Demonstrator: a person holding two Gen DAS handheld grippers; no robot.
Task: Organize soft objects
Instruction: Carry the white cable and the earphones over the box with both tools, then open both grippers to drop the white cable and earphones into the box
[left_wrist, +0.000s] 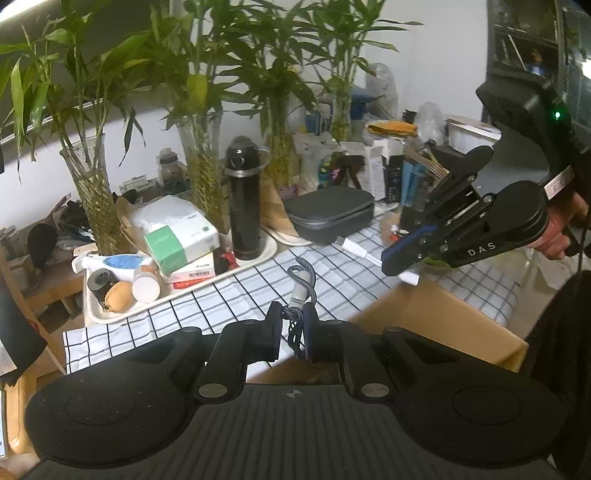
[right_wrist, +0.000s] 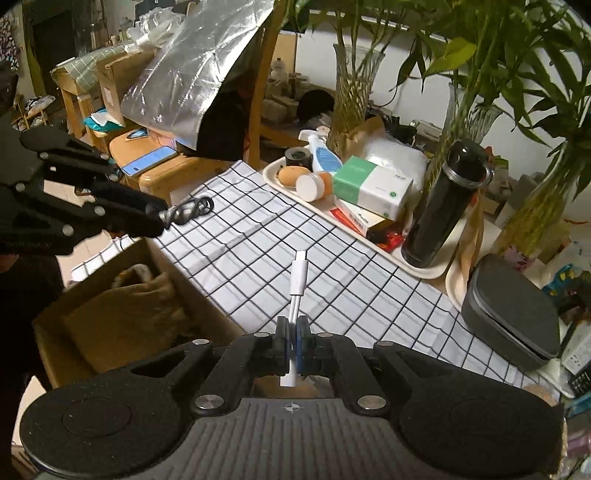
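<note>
My left gripper (left_wrist: 293, 319) is shut on a coiled grey braided cable (left_wrist: 297, 291), whose silver plug sticks up past the fingertips above the checked tablecloth (left_wrist: 229, 302). In the right wrist view that left gripper (right_wrist: 159, 218) hangs at the left with the cable (right_wrist: 190, 209) dangling from it. My right gripper (right_wrist: 291, 326) is shut on a short white adapter cable (right_wrist: 298, 275), plug pointing forward. From the left wrist view the right gripper (left_wrist: 393, 260) is at the right, with the white cable (left_wrist: 356, 248) beside its tip. An open cardboard box (right_wrist: 48, 332) holding tan fabric (right_wrist: 122, 314) sits below, at the table's edge.
A cream tray (left_wrist: 110, 315) carries a tissue box (left_wrist: 181, 240), black bottle (left_wrist: 245, 206), small jars and a spray bottle. A grey zip case (left_wrist: 328, 214) lies beyond. Glass vases with bamboo (left_wrist: 92, 192) line the back. A wooden stool with a phone (right_wrist: 147, 162) stands at the far left.
</note>
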